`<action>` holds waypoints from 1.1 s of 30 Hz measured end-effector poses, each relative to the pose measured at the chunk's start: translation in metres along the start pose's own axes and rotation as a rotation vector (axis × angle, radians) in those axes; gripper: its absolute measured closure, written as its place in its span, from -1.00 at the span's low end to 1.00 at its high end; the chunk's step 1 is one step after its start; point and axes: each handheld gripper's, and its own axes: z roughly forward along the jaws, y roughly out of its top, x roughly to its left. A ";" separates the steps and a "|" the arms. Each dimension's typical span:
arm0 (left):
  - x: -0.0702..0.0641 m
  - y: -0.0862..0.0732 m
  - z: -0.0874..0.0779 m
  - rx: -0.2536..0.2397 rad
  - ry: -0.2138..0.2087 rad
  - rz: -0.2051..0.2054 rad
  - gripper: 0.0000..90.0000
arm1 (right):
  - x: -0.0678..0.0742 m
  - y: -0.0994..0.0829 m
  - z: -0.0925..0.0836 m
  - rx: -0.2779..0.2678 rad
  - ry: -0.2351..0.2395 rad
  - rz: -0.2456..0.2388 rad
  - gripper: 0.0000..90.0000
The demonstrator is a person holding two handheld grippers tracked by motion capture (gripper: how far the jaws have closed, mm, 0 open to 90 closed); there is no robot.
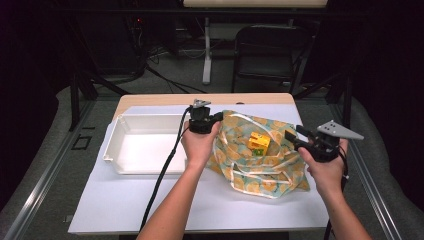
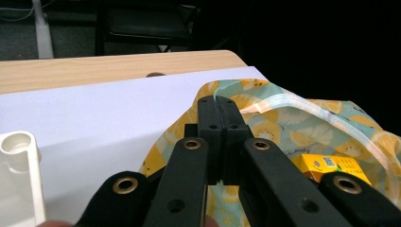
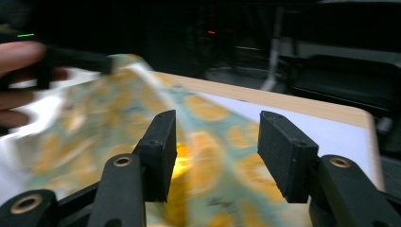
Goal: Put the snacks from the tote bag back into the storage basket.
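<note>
White tray (image 1: 131,145) beside patterned bag (image 1: 260,165)

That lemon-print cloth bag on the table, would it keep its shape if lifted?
Probably not: the cloth bag lies crumpled in soft folds, so it likely sags. It looks thin, so probably light. The yellow box sitting in it might slide or tumble as the fabric shifts.

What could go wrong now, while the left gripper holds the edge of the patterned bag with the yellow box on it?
1. The left gripper pinches only the rim of the bag, so the thin fabric might slip out if it is lifted.
2. The yellow box lies loose on the bag and could slide off if the fabric tilts.
3. The right gripper is open and its view is blurred; a hasty grasp may miss.
</note>
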 end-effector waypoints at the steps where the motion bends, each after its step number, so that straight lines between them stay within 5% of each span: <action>1: 0.000 0.000 0.001 -0.002 0.000 -0.003 1.00 | 0.007 -0.003 -0.002 -0.002 0.035 -0.014 0.07; 6: 0.001 0.000 0.002 -0.006 -0.007 -0.020 1.00 | 0.035 -0.027 0.011 0.050 0.198 -0.076 -0.04; 9: 0.001 0.000 0.002 -0.009 -0.012 -0.027 1.00 | 0.043 -0.041 0.022 0.072 0.291 -0.127 -0.39; 13: 0.001 -0.001 0.003 -0.007 -0.019 -0.028 1.00 | 0.053 -0.054 0.037 0.138 0.325 -0.180 -0.54; 16: -0.001 -0.001 0.004 -0.006 -0.023 -0.026 1.00 | 0.060 -0.061 0.044 0.167 0.301 -0.230 -0.29; 21: -0.002 -0.003 0.003 0.002 -0.033 -0.018 0.98 | 0.066 -0.064 0.047 0.202 0.176 -0.354 0.92; 26: -0.004 -0.005 -0.003 0.005 -0.056 0.014 0.87 | 0.056 -0.052 0.043 0.153 0.130 -0.284 1.00; 33: -0.002 -0.011 -0.016 0.012 -0.093 0.047 0.46 | 0.038 -0.024 0.038 0.049 0.063 -0.183 1.00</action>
